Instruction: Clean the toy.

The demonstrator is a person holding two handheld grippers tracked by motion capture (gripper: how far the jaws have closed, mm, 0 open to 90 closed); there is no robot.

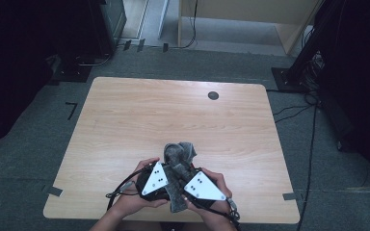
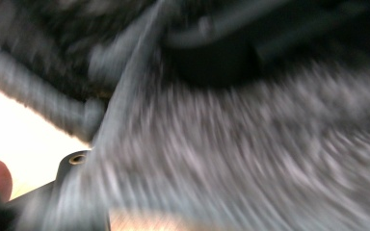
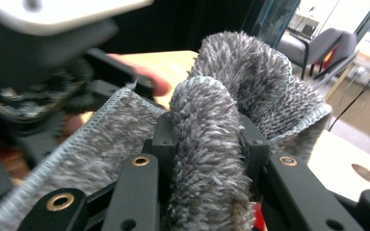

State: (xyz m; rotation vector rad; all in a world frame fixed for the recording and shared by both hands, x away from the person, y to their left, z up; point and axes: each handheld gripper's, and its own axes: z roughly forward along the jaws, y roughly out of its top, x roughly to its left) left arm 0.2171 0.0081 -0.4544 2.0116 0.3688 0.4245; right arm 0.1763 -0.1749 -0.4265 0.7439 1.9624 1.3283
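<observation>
Gripping: both tongs hold one grey fluffy towel [image 1: 177, 163] at the near edge of the bench [image 1: 125, 120], just right of its middle
Towel, place: bunched between the two hands, a crumpled lump rising on the far side of the tongs, one strip hanging toward the near edge between the wrists
Towel, look: grey pile with a lighter stitched hem, seen close in the right gripper view [image 3: 212, 144], folded into a thick roll with a second fold curling up behind it
Left tongs [image 1: 166, 180]: clamped tight on the towel; in the left gripper view the grey pile [image 2: 250, 159] lies pressed up against the lens, blurred, the black frame showing at lower left
Right tongs [image 3: 207, 144]: closed on the rolled fold of towel, one pad on each side of it, the pile bulging above and below the pinch
Right tongs, high view [image 1: 185, 180]: grey three-cornered plate on top, tips turned toward the left tongs
Spacing: the two tongs sit just beside each other, plates nearly touching, towel between them
Hands: left hand [image 1: 139, 192] and right hand [image 1: 219, 185] come in from the near edge, each wrapped round its tool
Bench surface: light wood, a small dark round disc [image 1: 213, 95] far right, well apart from the towel
Floor: grey carpet [image 1: 29, 144] around the bench, cables trailing on the right
</observation>
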